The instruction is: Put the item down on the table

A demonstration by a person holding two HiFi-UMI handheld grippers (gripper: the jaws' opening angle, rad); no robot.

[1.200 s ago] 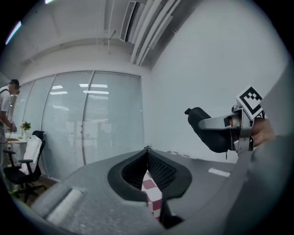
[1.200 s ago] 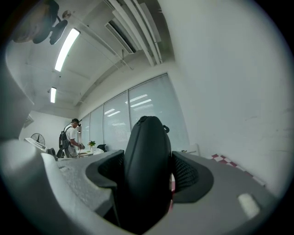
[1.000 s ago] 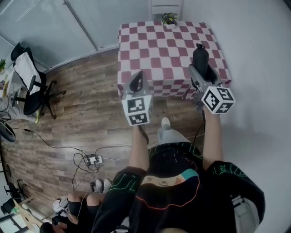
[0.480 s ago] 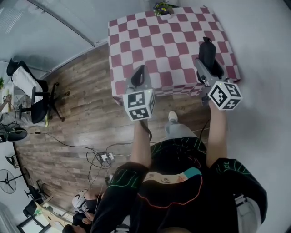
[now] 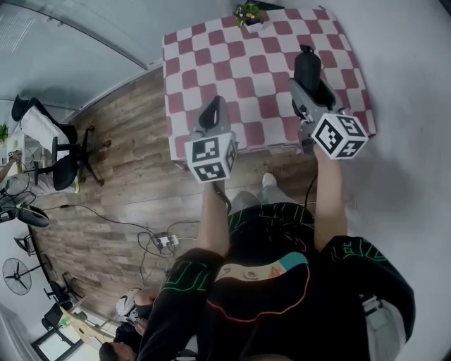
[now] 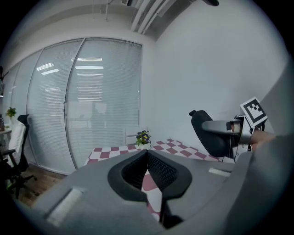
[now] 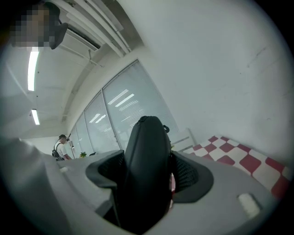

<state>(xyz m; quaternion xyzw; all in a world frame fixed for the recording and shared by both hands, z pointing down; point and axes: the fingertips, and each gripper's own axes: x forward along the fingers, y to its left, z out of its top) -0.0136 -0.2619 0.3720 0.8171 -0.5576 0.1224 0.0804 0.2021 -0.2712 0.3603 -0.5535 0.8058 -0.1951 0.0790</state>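
1. Right gripper [image 7: 151,173] clamps the black item [image 7: 146,151], whose long axis stands roughly upright.
2. The item is over the right near part of the checkered table [image 5: 236,67].
3. Left gripper [image 6: 148,158]: jaws together, nothing between them, at the table's near edge.
4. Both forearms reach forward.

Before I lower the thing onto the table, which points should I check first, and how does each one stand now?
1. Grip: the right gripper has its jaws closed on the black item: ok.
2. Position: the black item is over the checkered table, near its right side: ok.
3. Landing place: bare cloth around it, and the flower pot stands at the far edge, well apart: ok.
4. Left gripper: jaws together, nothing between them, apart from the right gripper: ok.
5. Height of the item above the cloth: cannot tell.
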